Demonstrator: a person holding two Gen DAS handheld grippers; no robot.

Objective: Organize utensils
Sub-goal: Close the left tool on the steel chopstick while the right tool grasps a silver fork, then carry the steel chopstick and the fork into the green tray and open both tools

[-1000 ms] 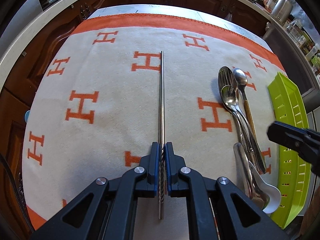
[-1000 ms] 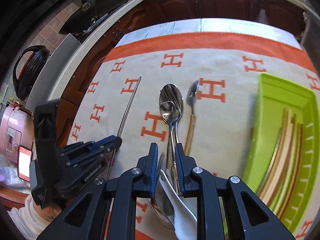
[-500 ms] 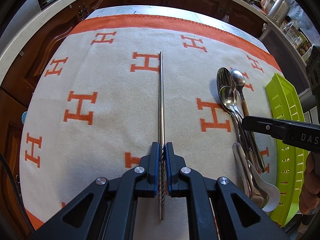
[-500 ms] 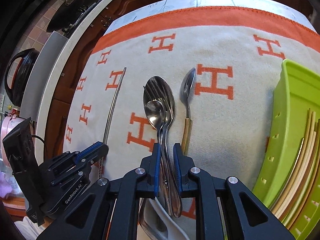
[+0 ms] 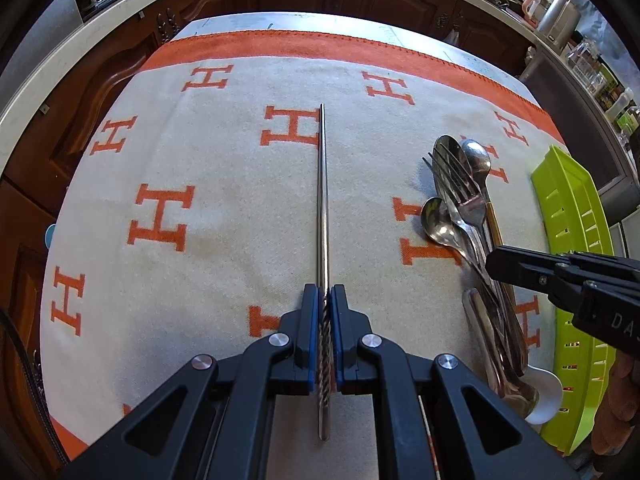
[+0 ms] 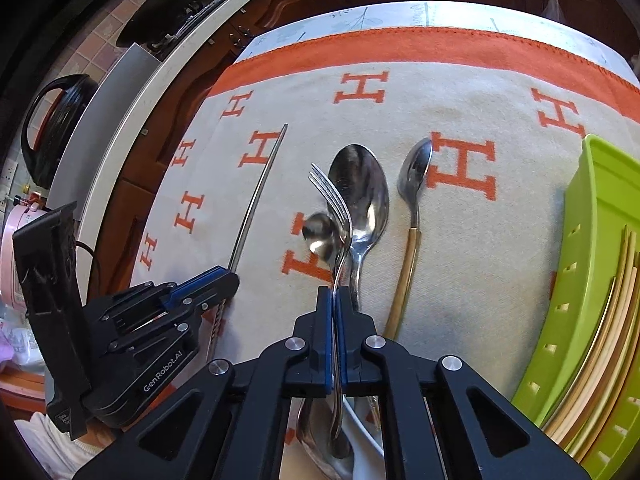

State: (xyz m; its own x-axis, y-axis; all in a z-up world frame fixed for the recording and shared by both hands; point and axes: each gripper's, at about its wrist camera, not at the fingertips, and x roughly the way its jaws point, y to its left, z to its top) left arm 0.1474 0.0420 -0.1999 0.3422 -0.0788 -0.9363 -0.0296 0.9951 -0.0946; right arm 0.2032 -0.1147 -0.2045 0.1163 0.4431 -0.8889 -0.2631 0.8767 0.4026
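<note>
My left gripper [image 5: 323, 300] is shut on a steel chopstick [image 5: 323, 200] that lies straight ahead on the cloth; it also shows in the right wrist view as left gripper [image 6: 228, 280] and chopstick [image 6: 260, 192]. My right gripper [image 6: 335, 300] has its jaws closing tight on the handle of a fork [image 6: 332, 196], which is tipped on edge with its tines raised. Under and beside the fork lie a large spoon [image 6: 362, 192], a small spoon [image 6: 320, 236] and a gold-handled spoon [image 6: 416, 168]. A white ceramic spoon [image 5: 544, 392] lies at the near end of the pile.
A lime-green slotted tray [image 6: 600, 280] holding several bamboo chopsticks [image 6: 612, 320] stands at the right edge of the cream cloth with orange H marks [image 5: 160, 220]. Dark wooden cabinets and a counter edge ring the table. A black pot [image 6: 56, 128] sits far left.
My right gripper came down onto the utensil pile and closed on the fork's handle. The fork tipped up on edge and the small spoon slid left. The left gripper stayed put.
</note>
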